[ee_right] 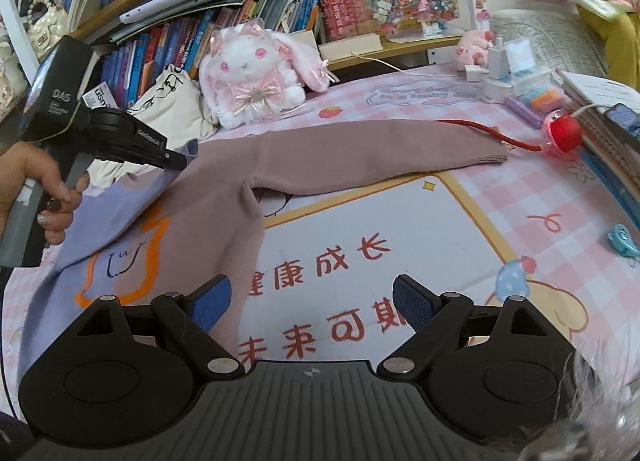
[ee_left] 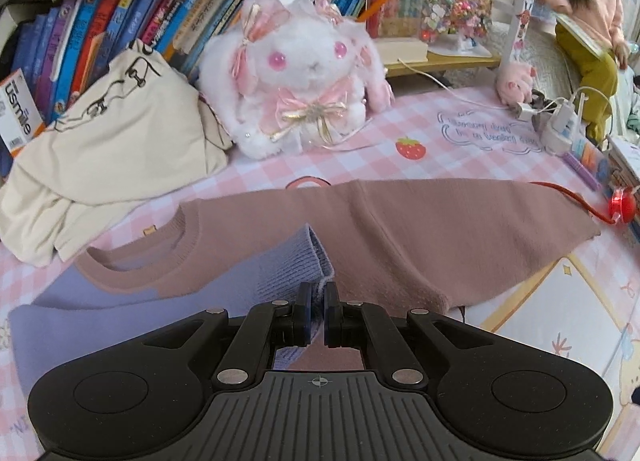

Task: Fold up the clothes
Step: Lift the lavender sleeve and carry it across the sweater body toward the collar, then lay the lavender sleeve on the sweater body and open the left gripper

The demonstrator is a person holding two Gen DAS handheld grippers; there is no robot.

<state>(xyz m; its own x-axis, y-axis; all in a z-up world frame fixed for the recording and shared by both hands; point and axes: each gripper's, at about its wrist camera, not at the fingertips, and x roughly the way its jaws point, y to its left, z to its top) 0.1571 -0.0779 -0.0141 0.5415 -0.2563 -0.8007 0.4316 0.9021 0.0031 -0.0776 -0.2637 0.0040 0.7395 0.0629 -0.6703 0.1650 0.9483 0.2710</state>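
Note:
A two-tone sweater, mauve [ee_left: 420,229] on one half and lilac [ee_left: 120,301] on the other, lies flat on the pink checked mat [ee_left: 560,321]. My left gripper [ee_left: 318,293] is shut on the lilac ribbed cuff [ee_left: 296,261], with that sleeve folded over the sweater's chest. In the right wrist view a hand holds the left gripper [ee_right: 180,161] at the left, over the sweater [ee_right: 224,229]. The mauve sleeve [ee_right: 380,157] stretches out to the right. My right gripper [ee_right: 310,289] is open with nothing between its fingers; its left finger [ee_right: 212,301] hangs over the sweater's side edge.
A cream garment pile [ee_left: 112,149] and a white plush bunny [ee_left: 304,77] sit at the back before a row of books [ee_left: 120,29]. A red ball toy [ee_right: 564,133] with its cord, chargers [ee_right: 504,69], stacked books [ee_right: 608,149] and a teal clip [ee_right: 622,245] crowd the right. A person [ee_left: 588,21] sits beyond.

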